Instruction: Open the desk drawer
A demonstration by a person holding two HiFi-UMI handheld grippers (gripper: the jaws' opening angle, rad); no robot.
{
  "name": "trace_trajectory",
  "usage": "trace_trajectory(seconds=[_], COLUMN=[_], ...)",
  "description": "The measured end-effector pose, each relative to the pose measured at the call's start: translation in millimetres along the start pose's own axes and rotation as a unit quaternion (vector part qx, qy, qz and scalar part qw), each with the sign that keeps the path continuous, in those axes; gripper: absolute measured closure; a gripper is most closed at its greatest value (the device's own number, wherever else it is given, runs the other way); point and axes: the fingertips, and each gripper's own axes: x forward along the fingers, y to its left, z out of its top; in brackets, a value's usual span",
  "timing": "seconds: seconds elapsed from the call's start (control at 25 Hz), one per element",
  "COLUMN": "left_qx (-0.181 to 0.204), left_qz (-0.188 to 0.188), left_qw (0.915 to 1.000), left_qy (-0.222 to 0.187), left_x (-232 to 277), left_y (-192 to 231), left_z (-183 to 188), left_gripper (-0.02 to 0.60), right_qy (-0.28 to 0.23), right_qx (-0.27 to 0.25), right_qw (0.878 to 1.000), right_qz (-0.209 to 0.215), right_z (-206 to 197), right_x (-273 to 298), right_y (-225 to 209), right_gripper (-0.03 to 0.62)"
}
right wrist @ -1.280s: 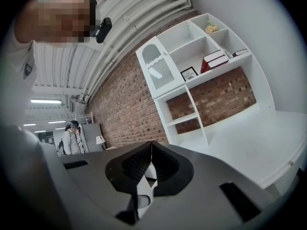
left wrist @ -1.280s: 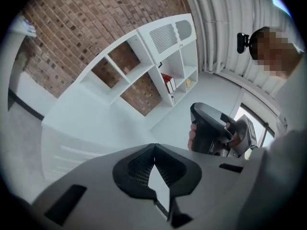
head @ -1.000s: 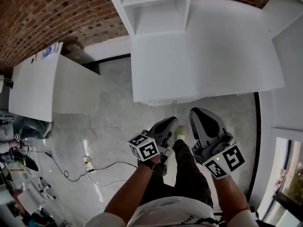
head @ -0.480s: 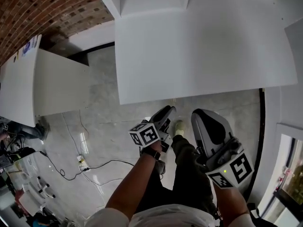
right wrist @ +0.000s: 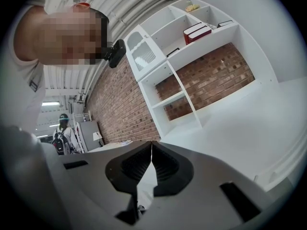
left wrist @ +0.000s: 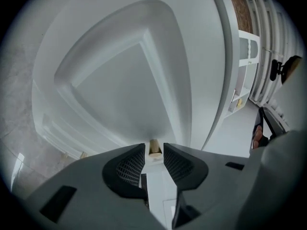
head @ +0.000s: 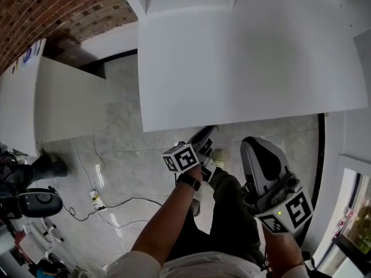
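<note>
Left gripper [left wrist: 154, 145] under the front edge of the desk [head: 243, 57]: its jaws have just been opening and stand spread, with the small brass knob [left wrist: 154, 149] of the white drawer [left wrist: 129, 80] between their tips, unpinched. Right gripper [right wrist: 152, 145] alongside, jaws pressed together, empty.

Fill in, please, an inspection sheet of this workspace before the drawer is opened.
Surface: desk top, white, bare where visible.
Job's things: drawer front appears shut; small tan knob on it.
Clutter: nothing seen.
Grippers: left gripper has just been opening, knob between its tips, not gripped; right gripper shut, empty.
Cables: loose cables on the floor.
Surroundings: brick wall, shelf unit, second white table.
</note>
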Motion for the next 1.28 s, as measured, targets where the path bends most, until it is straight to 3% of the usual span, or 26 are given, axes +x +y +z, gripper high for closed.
trace_trajectory(seconds=[0.16, 0.56, 1.28], left_qx=[-0.004, -0.025, -0.035], left_qz=[-0.01, -0.002, 0.005], left_qw=[0.9999, 0.9997, 0.999], left_qy=[0.013, -0.005, 0.027], left_x=[8, -4, -73], left_y=[-3, -2, -13], left_z=[-5, -13, -113], left_gripper=[0.491, 0.503, 0.502], right_qy=[0.006, 0.014, 0.005], right_qx=[0.001, 0.01, 0.015], right_qw=[1.0, 1.0, 0.999], right_qz=[-0.002, -0.012, -0.034], right_z=[-1, -7, -21], right_x=[0, -20, -93], right_y=[-1, 6, 56], right_gripper=[0.576, 0.576, 0.576])
